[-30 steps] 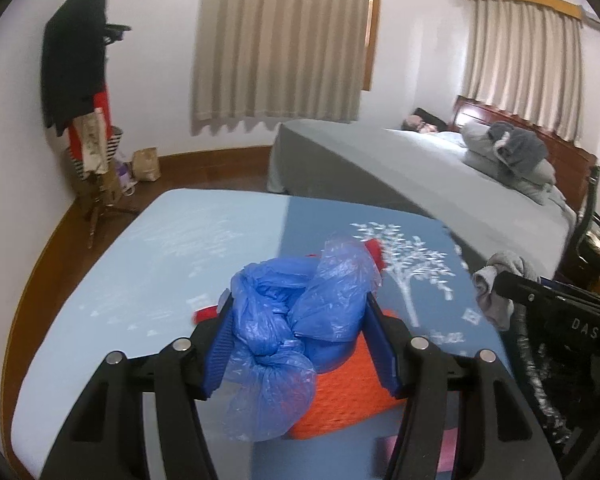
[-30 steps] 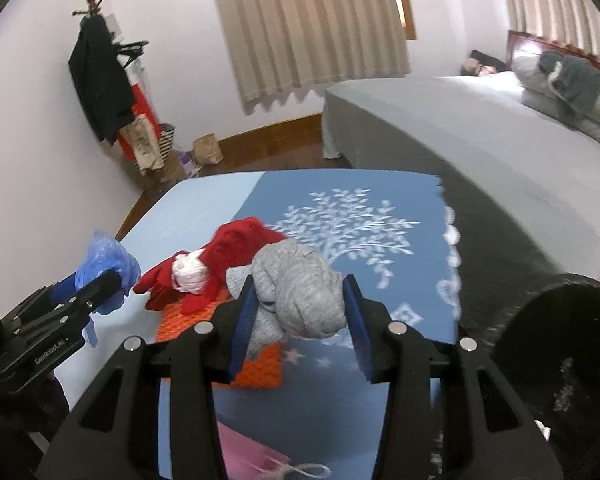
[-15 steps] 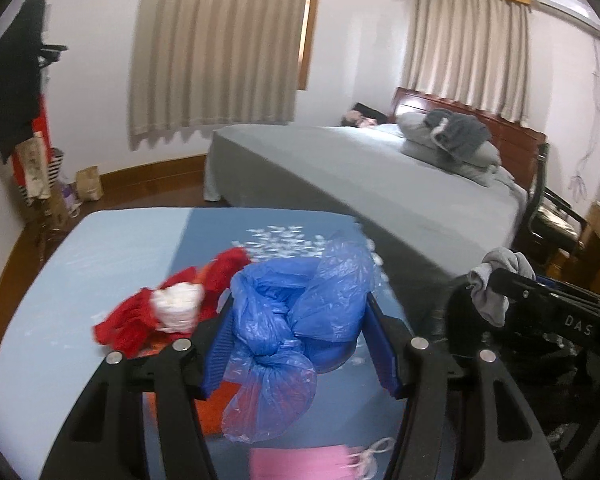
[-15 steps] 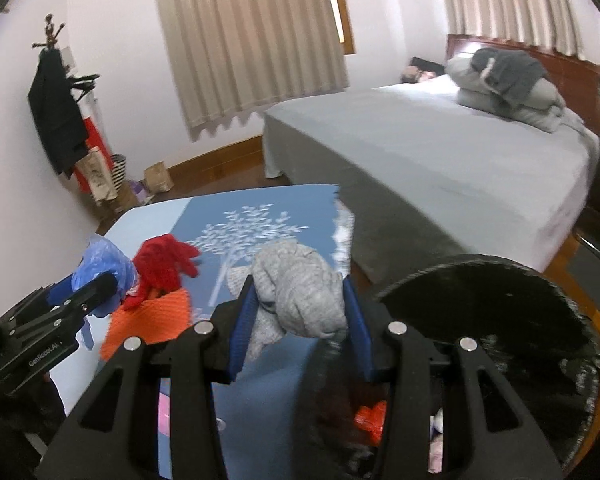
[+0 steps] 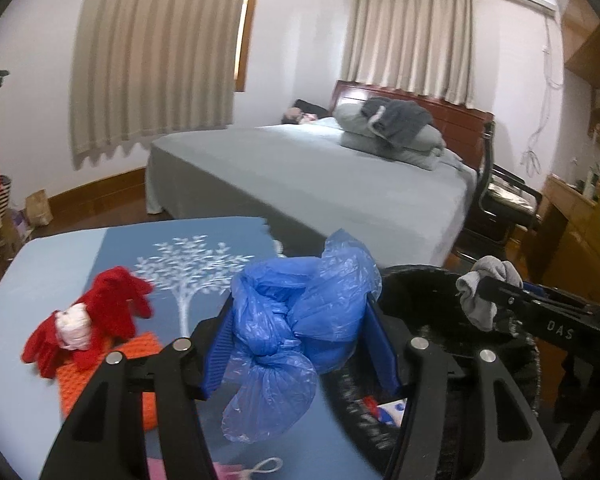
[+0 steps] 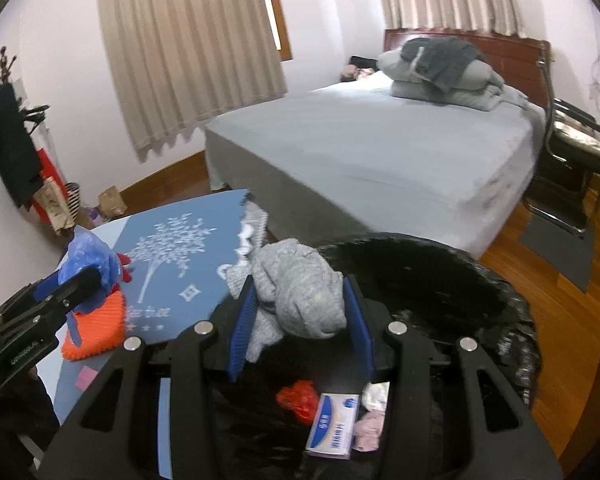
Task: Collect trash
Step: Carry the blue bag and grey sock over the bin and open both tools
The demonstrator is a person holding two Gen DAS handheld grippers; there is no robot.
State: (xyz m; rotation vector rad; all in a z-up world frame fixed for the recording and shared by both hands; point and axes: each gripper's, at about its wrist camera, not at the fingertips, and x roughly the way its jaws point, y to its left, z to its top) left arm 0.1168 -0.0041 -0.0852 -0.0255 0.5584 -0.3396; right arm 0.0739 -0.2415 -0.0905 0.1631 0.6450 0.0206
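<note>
In the left wrist view, the left gripper [image 5: 300, 344] was clamped on a crumpled blue plastic bag [image 5: 296, 320], whose knotted tail hung below the pads. The bag hid part of the blue table [image 5: 52, 264] and the near rim of the black-lined trash bin [image 5: 432, 280]; the bin's inside was mostly cut off by the fingers, with only scraps of red and white showing. On the table lay one red glove [image 5: 100, 320] wrapped around something white, resting on one orange knitted cloth [image 5: 112, 376], and a pink item at the bottom edge was cut off. The right gripper [image 5: 480, 292] entered from the right, gripping one grey sock [image 5: 480, 300].

In the right wrist view, the right gripper [image 6: 300, 312] was closed on the grey sock [image 6: 300, 296], held over the trash bin [image 6: 440, 264]. Inside the bin one blue-and-white box [image 6: 332, 426], one red wrapper [image 6: 298, 400] and some pale crumpled pieces, hard to identify, were visible. The left gripper [image 6: 88, 280] held the blue plastic bag [image 6: 88, 260] above the orange knitted cloth [image 6: 96, 332].
</note>
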